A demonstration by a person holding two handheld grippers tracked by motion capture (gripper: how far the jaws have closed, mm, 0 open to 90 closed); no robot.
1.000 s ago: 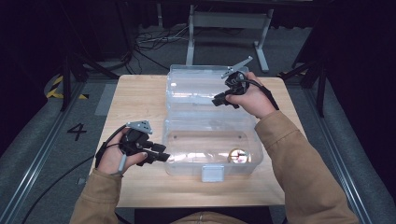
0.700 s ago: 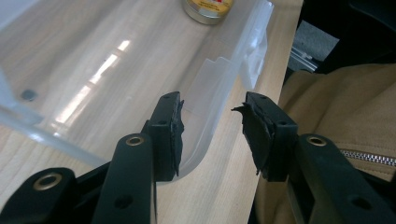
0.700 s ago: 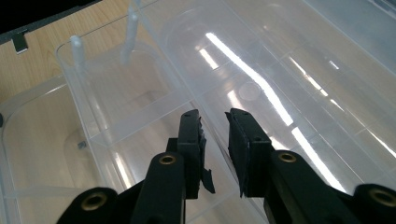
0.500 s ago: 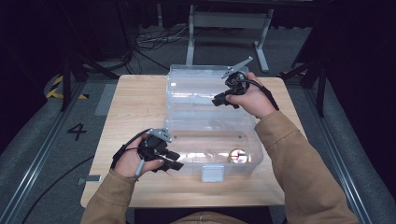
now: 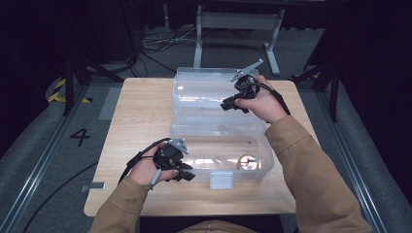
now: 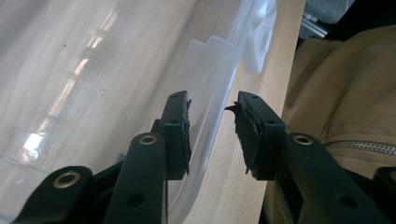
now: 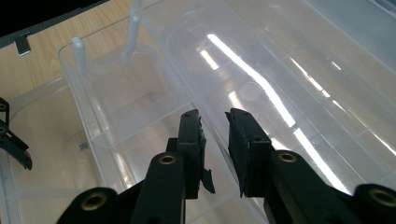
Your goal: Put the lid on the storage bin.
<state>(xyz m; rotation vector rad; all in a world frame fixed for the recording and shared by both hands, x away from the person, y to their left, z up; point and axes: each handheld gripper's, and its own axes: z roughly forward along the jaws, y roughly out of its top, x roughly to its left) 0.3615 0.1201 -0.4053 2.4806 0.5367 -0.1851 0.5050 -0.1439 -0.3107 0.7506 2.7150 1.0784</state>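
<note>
The clear plastic storage box [image 5: 218, 155] is lying open on the pale wooden bench [image 5: 141, 111], its body nearest the person and its hinged clear lid [image 5: 209, 92] lying back flat toward the far edge; a small round shiny thing [image 5: 248, 161] is resting inside the body near its right end, too small to identify; the left tool [image 5: 182, 171] has come across from the box's left side, where it was hovering a second ago, to the near-left corner, and its jaws have just been closing in; in the left gripper view the box's front wall [image 6: 219, 126] is standing between the two black pads [image 6: 180, 135], one inside and one outside, with a visible gap on the outer side, so the wall is straddled but not yet pinched; the white latch [image 5: 221, 180] is sitting just to the right along that same front edge; the right tool [image 5: 228, 103] is staying where it was over the lid, its jaws partly closed astride a raised rib of the lid [image 7: 215, 140], though whether the pads are actually pressing on it I cannot tell; judging from this, the left side is about to steady the body, while the right looks ready to swing the lid over
</note>
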